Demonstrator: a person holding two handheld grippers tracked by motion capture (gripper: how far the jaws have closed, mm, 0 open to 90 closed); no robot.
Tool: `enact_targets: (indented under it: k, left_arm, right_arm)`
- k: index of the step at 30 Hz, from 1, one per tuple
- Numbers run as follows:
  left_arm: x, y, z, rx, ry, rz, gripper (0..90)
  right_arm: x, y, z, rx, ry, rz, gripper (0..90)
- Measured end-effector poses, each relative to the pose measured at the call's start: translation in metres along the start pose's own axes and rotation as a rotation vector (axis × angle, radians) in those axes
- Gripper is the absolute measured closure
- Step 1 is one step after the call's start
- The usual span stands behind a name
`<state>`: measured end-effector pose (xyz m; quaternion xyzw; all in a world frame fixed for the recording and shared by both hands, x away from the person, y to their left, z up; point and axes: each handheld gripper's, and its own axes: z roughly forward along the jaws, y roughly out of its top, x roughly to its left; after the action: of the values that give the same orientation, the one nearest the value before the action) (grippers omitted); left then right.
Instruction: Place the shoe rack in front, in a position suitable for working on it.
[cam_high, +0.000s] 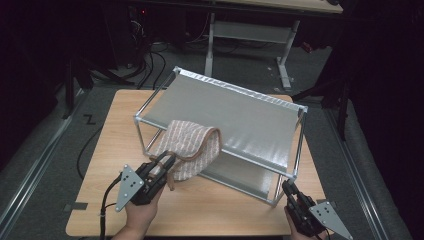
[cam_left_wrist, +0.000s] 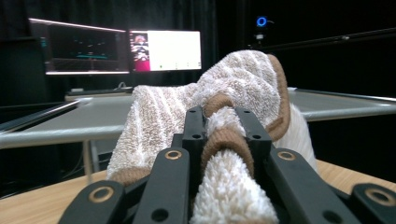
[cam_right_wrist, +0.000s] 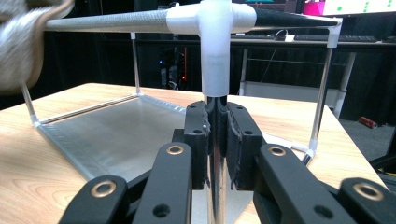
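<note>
Nearby, monitors (cam_left_wrist: 123, 45) beyond rack (cam_high: 230, 112), towel (cam_high: 192, 145) draped.

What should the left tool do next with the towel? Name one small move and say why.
Probably carry the towel a little farther over the rack's top shelf before opening. The left tool is shut on the towel's brown hem, and much of the cloth hangs over the shelf's near edge. The right tool grips the rack's corner post, so the rack should hold steady.
</note>
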<state>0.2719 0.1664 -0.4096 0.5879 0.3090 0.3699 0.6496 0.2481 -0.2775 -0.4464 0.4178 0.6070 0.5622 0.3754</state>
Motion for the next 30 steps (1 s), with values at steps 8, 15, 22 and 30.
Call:
enact_targets:
  k: [8,15,22,30]
  left_arm:
    - [0.016,-0.011,-0.023,0.027,0.049,-0.005,76.3]
    - [0.029,-0.017,-0.039,0.080,0.070,0.012,76.3]
    - [0.043,-0.037,-0.053,0.138,0.135,0.011,76.4]
    - [0.057,-0.054,-0.058,0.179,0.174,0.005,76.2]
  right_arm:
    - [-0.004,0.001,0.003,0.001,-0.007,0.007,80.1]
    - [-0.007,0.000,0.005,0.000,-0.015,0.012,79.9]
    - [-0.008,0.000,0.006,-0.005,-0.011,0.016,79.9]
    - [-0.007,0.001,0.007,-0.003,-0.009,0.010,79.9]
